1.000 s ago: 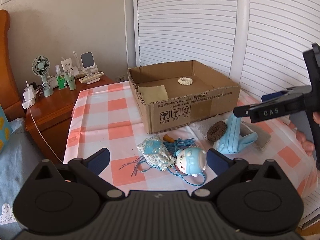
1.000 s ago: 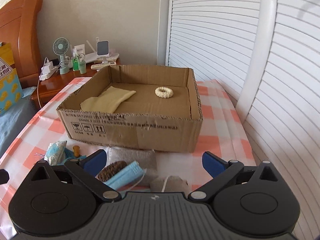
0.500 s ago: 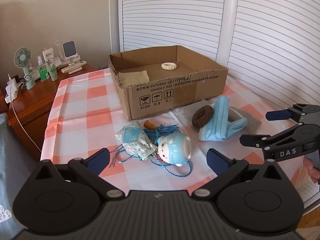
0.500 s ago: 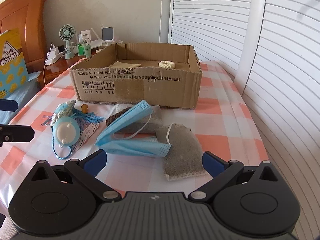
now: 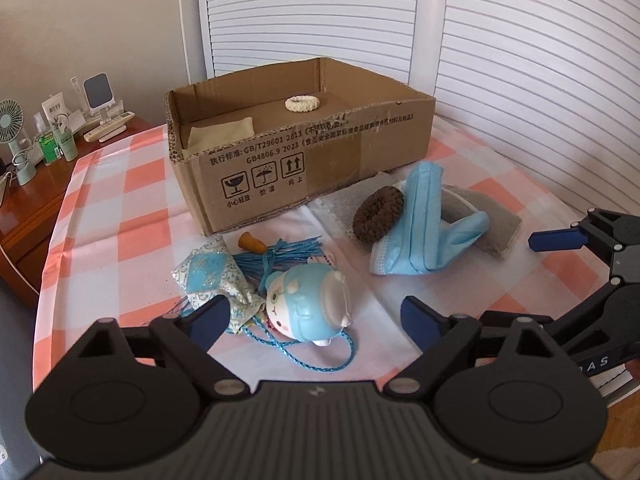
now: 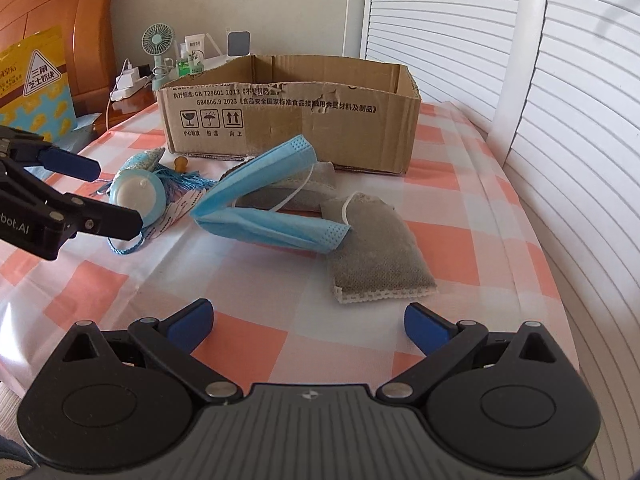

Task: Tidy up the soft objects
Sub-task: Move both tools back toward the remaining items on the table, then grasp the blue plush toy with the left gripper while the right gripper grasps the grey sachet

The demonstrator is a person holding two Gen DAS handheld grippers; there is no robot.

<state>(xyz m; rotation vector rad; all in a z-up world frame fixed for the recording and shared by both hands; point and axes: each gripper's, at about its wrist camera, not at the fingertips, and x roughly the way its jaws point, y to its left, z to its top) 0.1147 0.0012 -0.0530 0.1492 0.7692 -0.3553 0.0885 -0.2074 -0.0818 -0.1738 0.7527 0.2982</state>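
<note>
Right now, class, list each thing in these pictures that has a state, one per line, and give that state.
left gripper: open, empty
right gripper: open, empty
cardboard box: open-topped, upright
cream ring: inside box
beige cloth: inside box
blue face mask: folded, on table
brown scrunchie: outside box
blue plush toy: on its side

The cardboard box [image 5: 280, 168] reads "GB/T29601 2013" and "GB4806.9 2023"

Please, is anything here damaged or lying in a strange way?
Yes. The cardboard box has a torn, ragged front rim. The blue face mask lies folded open and crumpled over the grey pouches, with the brown scrunchie leaning against it.
</note>
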